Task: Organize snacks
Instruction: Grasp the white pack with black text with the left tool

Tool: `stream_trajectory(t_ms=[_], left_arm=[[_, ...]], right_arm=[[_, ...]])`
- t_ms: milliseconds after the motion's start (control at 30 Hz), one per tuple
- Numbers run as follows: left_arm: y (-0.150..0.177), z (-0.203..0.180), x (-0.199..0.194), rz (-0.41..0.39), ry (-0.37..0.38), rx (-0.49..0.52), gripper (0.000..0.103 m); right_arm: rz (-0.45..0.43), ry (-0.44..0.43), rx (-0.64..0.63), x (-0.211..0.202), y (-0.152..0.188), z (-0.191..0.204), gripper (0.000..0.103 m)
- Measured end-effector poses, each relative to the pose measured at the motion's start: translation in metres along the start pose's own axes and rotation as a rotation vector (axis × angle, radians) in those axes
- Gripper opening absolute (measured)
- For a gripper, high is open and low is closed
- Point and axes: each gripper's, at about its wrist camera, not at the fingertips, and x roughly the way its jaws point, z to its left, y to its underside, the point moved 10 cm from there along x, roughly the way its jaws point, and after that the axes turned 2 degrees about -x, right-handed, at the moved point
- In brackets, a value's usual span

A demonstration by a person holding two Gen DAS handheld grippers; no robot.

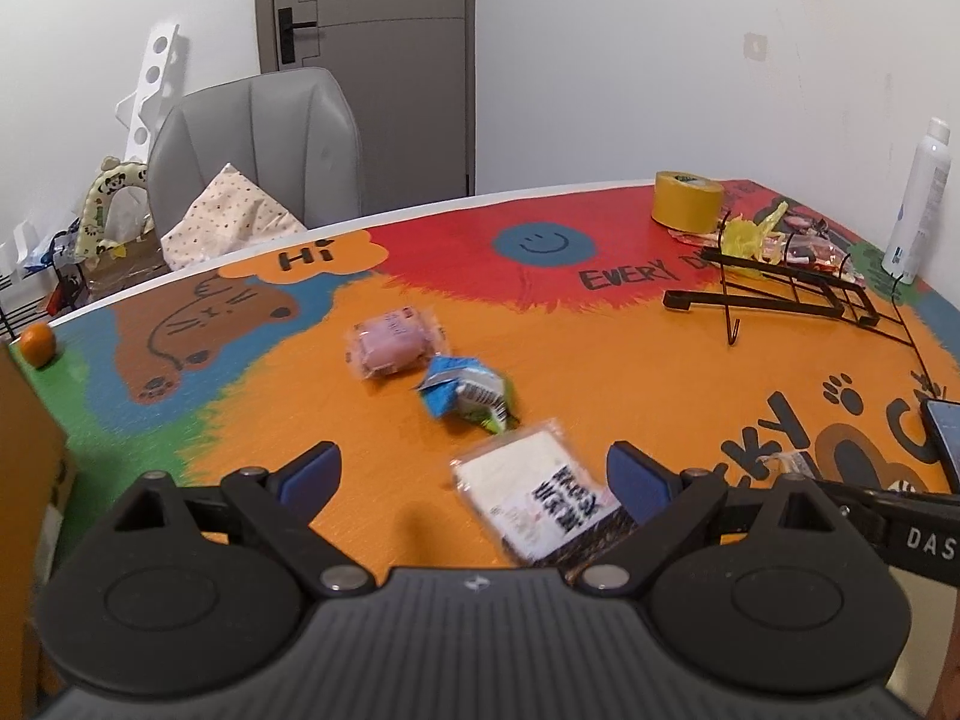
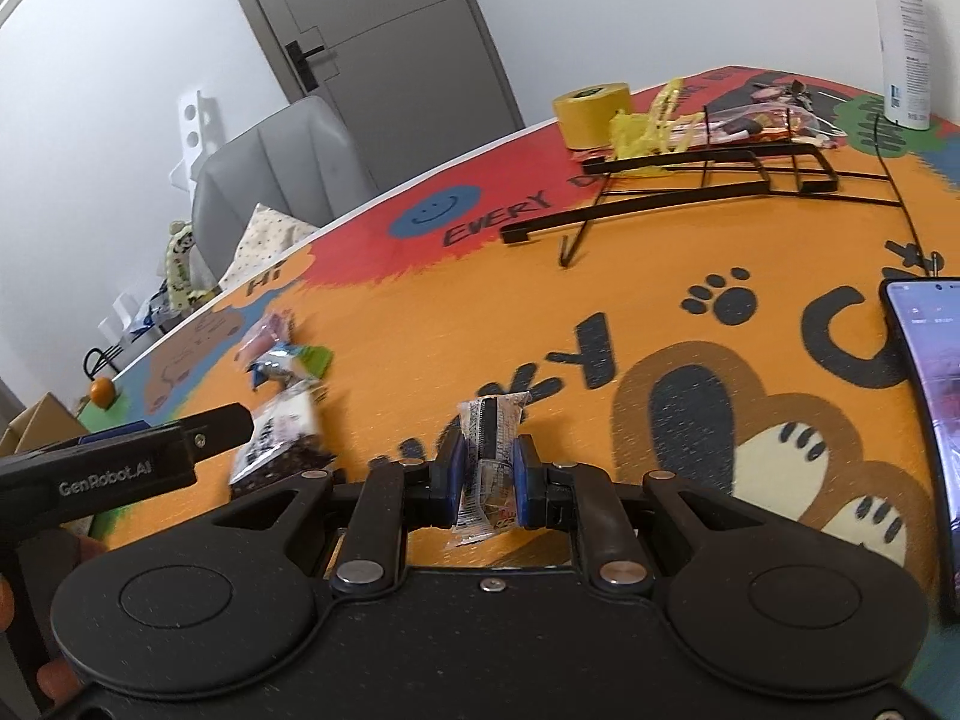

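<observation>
Tablecloth (image 1: pixel 600 372), orange with cartoon bear, paw prints and lettering, fills both views; its lettering is cut off by the frame edge and by my tongs, so I can't read it whole. Wire rack (image 1: pixel 780 294) at upper right of the left view, black, lying tilted; the clear and yellow wrappers (image 1: pixel 750 234) behind it are too tangled to tell apart. Phone (image 2: pixel 924 420) cut off at the right edge of the right view.

Left gripper (image 1: pixel 474 474): jaws wide apart, nothing pinched. White-and-black snack packet (image 1: pixel 540 498) lies flat on the cloth between them, nearer the right-hand pad, lower end hidden under the gripper body; print blurred, unreadable. Whether the pad touches it I cannot tell.

Blue-green packet (image 1: pixel 468 393), crumpled, centre of the left view, just beside the pink packet (image 1: pixel 393 345) above it to the left; both soft with blur.

Right gripper (image 2: pixel 487 468): clamped on a small clear-ended sachet (image 2: pixel 489 450) with dark print, standing upright between the blue pads, top and bottom ends sticking out. Lower centre of the right view; text too small to read.
</observation>
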Motion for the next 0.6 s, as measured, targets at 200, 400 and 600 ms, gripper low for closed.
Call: stream_trajectory(t_ms=[200,400,600], left_arm=[[-0.001,-0.014,0.019,0.012,-0.015,0.019,0.095],[0.01,-0.013,0.032,0.042,-0.038,0.024,0.095],[0.015,-0.005,0.031,0.052,-0.015,-0.002,0.092]], right_arm=[[0.02,0.007,0.008,0.007,0.002,-0.009,0.017],[0.016,-0.002,-0.015,0.007,0.003,-0.006,0.025],[0.013,0.023,-0.048,0.01,0.003,0.002,0.031]])
